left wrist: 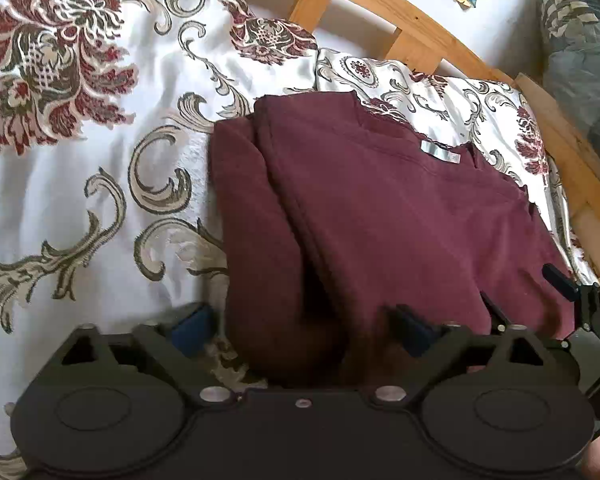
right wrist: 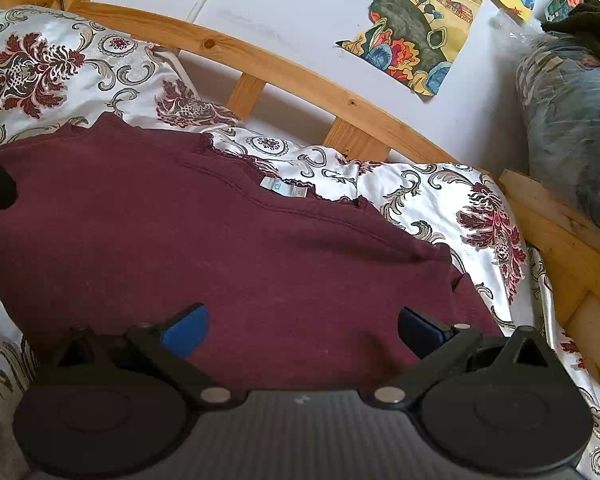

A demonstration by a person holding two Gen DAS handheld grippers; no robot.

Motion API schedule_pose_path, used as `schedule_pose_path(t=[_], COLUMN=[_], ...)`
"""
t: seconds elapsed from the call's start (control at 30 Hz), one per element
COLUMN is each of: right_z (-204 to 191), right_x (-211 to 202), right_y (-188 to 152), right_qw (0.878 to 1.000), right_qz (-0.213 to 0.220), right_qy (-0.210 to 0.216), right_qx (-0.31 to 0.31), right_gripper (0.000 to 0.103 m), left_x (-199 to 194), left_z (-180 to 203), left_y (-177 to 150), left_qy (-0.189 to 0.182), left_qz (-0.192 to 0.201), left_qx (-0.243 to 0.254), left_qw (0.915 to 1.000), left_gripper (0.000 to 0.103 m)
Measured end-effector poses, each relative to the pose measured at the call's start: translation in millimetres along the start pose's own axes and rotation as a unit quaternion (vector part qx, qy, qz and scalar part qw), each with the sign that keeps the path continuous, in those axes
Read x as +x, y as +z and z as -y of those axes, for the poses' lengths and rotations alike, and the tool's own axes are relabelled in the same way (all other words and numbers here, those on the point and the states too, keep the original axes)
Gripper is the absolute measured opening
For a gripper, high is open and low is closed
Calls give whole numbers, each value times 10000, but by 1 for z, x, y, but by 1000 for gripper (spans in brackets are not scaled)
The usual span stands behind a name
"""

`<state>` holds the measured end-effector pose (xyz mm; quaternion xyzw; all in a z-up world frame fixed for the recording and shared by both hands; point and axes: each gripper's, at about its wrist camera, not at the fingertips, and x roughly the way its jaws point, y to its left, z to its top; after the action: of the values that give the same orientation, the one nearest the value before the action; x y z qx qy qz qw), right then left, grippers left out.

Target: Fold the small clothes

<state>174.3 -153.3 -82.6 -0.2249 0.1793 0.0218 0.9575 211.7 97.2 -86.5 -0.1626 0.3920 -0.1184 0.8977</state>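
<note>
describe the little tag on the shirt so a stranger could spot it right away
Start at the bed with the floral bedspread. A maroon top lies on it. At its lace-trimmed neckline sits a small pale blue label, the only light patch on the dark fabric.

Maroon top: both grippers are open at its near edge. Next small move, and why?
Probably close both grippers on the near hem. The maroon top lies flat on the bedspread, one side already folded in, label at the far neckline. The left gripper and right gripper both straddle the near edge with jaws open, so gripping comes before lifting the hem toward the neckline.
</note>
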Motion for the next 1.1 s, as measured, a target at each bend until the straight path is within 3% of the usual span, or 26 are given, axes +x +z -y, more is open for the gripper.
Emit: schedule_pose_path(t=[0.1,0.2,0.27,0.4,0.5,0.6,0.7,0.83,0.93,1.1], right_z=[0,0,3,19,31,46,62,86,105,128], right_x=[1,0,-4,-18,-22,-26,-31,-35,-38,-46], right_y=[3,9,12,16,16,11,6,-1,-10,-30], right_qw=[10000,9995,9983,9976,9980,9980,9983,9985,9966,9901], right_qz=[-57,-40,48,288,126,4,-23,-115,-229,-377], right_qy=[27,120,254,495,590,632,557,334,175,-140], right_qx=[-32,-290,-517,-393,-182,48,194,409,774,1348], right_gripper=[103,103,103,103,103,103,103,103,103,103], left_x=[-1,-3,-4,-5,-5,-10,-20,-29,-27,-4], left_z=[2,4,3,7,19,38,66,117,160,233], left_y=[1,6,9,16,26,35,45,65,78,75], left_qy=[28,67,41,179,552,858,932,696,324,-221], left_qz=[-14,-49,-61,-246,-415,-345,-91,322,509,472], left_qx=[83,84,-90,-366,-558,-525,-125,504,908,1685], left_qw=[10000,9999,9999,9989,9960,9943,9955,9958,9940,9843], left_gripper=[85,72,54,35,21,17,16,16,16,16])
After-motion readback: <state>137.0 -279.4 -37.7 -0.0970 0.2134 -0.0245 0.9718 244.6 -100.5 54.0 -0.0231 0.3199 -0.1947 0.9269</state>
